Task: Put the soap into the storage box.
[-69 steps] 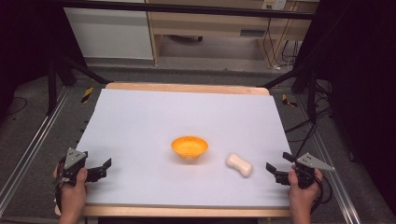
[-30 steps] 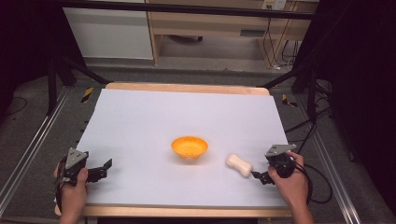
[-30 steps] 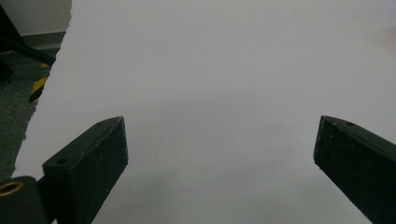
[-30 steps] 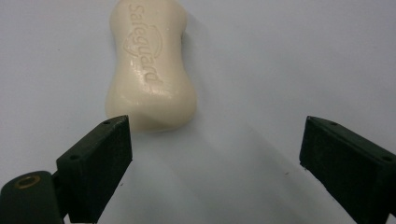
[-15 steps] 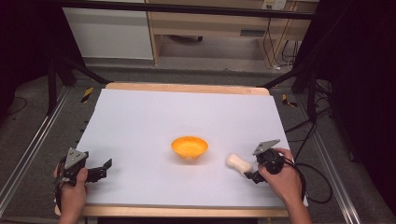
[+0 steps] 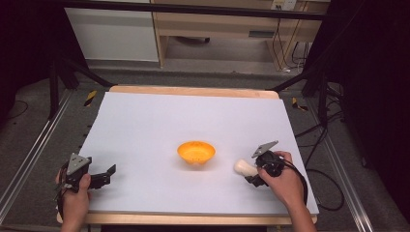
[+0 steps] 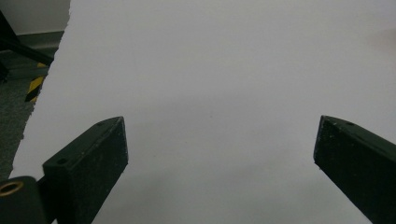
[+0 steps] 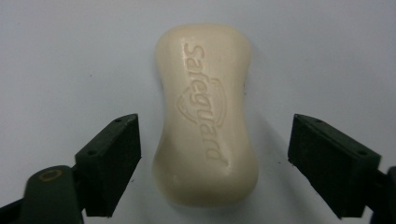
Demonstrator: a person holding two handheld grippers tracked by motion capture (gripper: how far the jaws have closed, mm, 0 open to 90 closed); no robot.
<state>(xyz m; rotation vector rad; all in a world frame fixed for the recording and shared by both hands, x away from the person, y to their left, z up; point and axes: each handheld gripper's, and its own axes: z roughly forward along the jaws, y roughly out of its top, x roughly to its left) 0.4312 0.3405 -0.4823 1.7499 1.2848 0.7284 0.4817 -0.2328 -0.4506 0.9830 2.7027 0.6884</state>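
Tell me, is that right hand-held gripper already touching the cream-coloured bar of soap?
Apart. In the right gripper view, the right hand-held gripper stands open around the cream-coloured bar of soap, with white table visible between each jaw and the soap's sides.

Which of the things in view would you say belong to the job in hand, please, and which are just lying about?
Likely in the job:
- soap bar, lying flat between the open jaws of the right gripper, not touched
- orange bowl, just beside it, a likely target

Lying about or idle:
- left gripper, open over bare white table cover
- cables on the floor
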